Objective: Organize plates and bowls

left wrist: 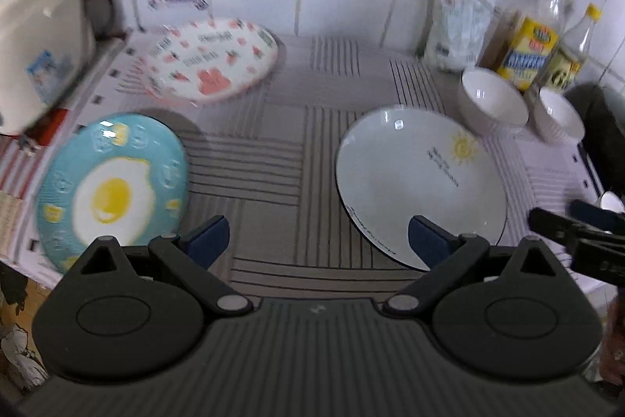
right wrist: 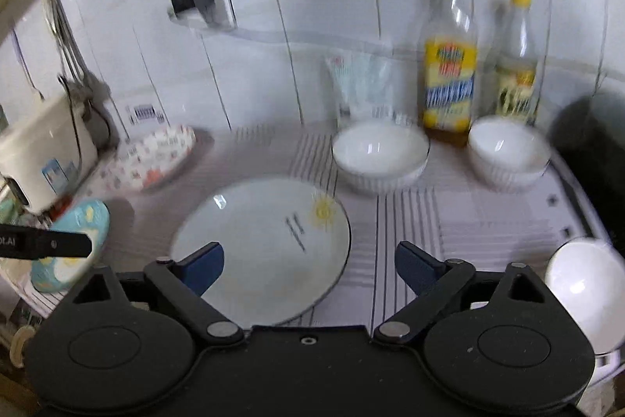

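Note:
A white plate with a sun drawing (left wrist: 420, 182) (right wrist: 265, 249) lies on the striped mat. A blue fried-egg plate (left wrist: 111, 188) (right wrist: 74, 245) lies at the left edge. A white plate with pink patterns (left wrist: 213, 59) (right wrist: 154, 157) lies at the back left. Two white bowls (left wrist: 492, 102) (left wrist: 556, 120) stand at the back right, also in the right wrist view (right wrist: 381, 155) (right wrist: 508, 151). A third white bowl (right wrist: 586, 284) sits at the right front. My left gripper (left wrist: 318, 241) is open and empty above the mat, between the egg plate and the sun plate. My right gripper (right wrist: 308, 270) is open and empty over the sun plate's near edge.
Two oil bottles (right wrist: 447, 65) (right wrist: 515, 65) and a white bag (right wrist: 361, 85) stand against the tiled wall. A white rice cooker (left wrist: 37, 34) (right wrist: 43, 151) stands at the far left. A dark object (right wrist: 590, 139) sits at the far right. A wall socket (right wrist: 193, 0) with a cable is above.

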